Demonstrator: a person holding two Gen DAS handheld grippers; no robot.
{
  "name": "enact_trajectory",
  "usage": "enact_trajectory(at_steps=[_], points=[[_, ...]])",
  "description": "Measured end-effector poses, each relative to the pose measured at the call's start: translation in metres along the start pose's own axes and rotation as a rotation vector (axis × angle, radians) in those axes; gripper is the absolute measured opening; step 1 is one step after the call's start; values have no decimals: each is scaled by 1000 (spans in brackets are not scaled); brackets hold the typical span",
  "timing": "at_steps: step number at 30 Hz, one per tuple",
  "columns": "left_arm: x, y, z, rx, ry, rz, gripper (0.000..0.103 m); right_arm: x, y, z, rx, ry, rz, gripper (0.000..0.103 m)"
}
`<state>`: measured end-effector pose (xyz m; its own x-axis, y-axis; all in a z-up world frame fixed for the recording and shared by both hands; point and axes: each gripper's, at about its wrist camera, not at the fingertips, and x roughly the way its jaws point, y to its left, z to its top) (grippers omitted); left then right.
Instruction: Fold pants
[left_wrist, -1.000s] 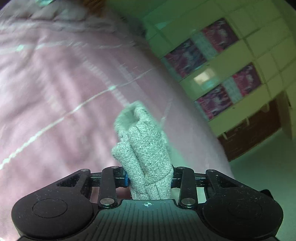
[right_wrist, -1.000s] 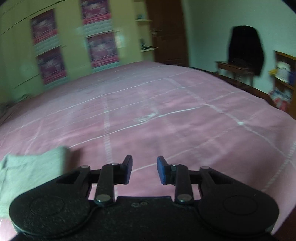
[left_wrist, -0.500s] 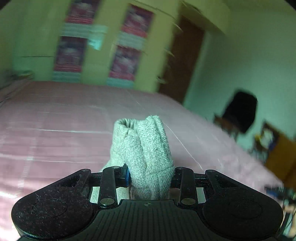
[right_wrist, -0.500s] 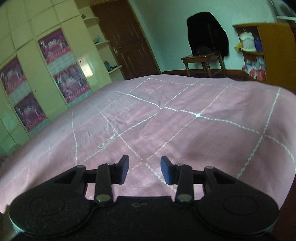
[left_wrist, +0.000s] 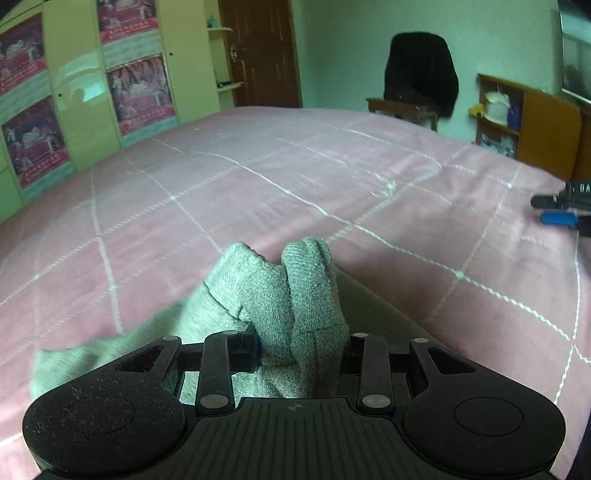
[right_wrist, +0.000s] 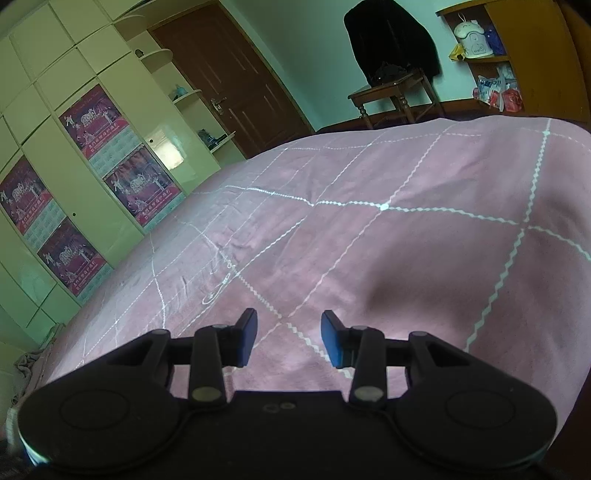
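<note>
Grey knit pants, bunched, above pink bedspread

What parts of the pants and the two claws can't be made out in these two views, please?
- Pants, left wrist view: the part below the grip is hidden by the left claw; the trailing cloth at left is blurred.
- Right claw, left wrist view: cut off by the right edge.
- Pants, right wrist view: not visible; only the bedspread lies beyond the open right claw.
</note>
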<state>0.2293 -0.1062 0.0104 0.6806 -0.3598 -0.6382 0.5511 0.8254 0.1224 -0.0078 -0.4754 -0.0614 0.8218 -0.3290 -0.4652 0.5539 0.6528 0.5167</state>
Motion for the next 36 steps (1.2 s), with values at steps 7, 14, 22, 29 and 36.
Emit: enact_trajectory(at_steps=[7,14,22,29,36], points=[[15,-28,-12,28,8,-108,57,-2,3,-3,-10,4,6,39],[-26,1,-25,-198,-121,-101,64,-9,2,-5,-8,-10,16,41],[-129,111,-113,-481,-212,175,64,-19,1,-6,4,-41,10,41],[-211,140,-209,-640,-170,308,64,-29,37,-22,-91,14,107,42],[-198,111,-239,-580,-75,237,64,-10,111,-73,-114,295,365,66]])
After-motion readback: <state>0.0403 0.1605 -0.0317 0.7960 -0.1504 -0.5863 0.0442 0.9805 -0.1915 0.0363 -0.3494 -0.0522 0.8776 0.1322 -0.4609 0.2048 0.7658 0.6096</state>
